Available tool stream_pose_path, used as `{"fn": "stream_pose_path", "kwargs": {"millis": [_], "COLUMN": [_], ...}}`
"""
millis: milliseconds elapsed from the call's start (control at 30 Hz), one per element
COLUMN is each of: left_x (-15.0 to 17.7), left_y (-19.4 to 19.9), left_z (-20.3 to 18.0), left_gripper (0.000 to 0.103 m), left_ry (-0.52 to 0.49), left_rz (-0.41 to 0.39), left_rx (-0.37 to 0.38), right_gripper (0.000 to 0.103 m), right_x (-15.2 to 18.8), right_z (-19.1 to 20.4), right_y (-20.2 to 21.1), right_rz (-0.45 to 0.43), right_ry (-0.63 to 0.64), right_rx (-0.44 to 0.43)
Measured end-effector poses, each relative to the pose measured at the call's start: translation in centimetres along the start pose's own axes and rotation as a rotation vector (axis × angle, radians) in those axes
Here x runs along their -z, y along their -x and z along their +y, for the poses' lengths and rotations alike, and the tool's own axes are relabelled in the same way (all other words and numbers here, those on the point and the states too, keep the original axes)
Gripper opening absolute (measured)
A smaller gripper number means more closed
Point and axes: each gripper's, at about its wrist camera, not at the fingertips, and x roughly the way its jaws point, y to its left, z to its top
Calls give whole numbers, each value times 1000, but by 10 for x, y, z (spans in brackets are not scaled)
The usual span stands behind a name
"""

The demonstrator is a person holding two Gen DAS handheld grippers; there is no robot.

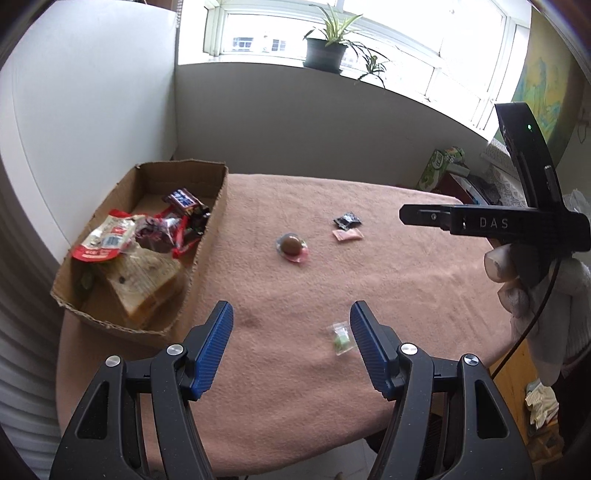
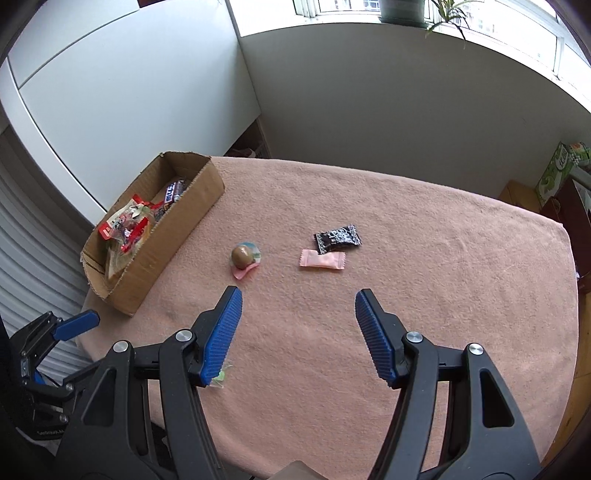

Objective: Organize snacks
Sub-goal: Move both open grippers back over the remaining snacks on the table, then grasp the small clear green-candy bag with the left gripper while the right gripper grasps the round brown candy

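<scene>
Both my tongs hang half-open, gripping nothing: left gripper, right gripper. Cardboard box of snacks at the table's far left corner. Jelly cup, black packet, pink packet mid-table; green candy near the front edge (beside my left tongs).

In the right wrist view, the small green candy lies mostly hidden behind the right gripper's left finger, and the cardboard box's near wall covers most of the snack packets inside. The potted plant on the sill is cut off by the top edge there. In the left wrist view, the print on the dark wrapper is too small to read, and the gloved hand at the right is partly hidden behind the black tool it holds.
</scene>
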Motion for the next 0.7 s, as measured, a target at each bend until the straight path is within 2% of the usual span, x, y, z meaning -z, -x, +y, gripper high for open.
{"fn": "stream_pose_path", "kwargs": {"millis": [200,333,500,567,700], "left_x": [19,26,32,33,35], "left_y": [-27,-40,-53,-59,-66], "left_z": [-21,-26,-31,-31,-30], "left_gripper": [66,66,63,55,54], "left_ry": [-18,0,-3,1,22], "left_rz": [70,85,94,101,113], "left_rx": [29,44,39,39,49], "right_gripper": [66,66,66,66,55], "right_x": [4,-2,-14,-18,-25], "right_z": [-25,-27,-8,3,25], "right_y": [-26,-39,-57,-67,-91], "right_rz": [40,49,61,72,105], "right_ry": [-63,-68,-18,8,65], "right_rx": [-37,-59,-106,-132,-167]}}
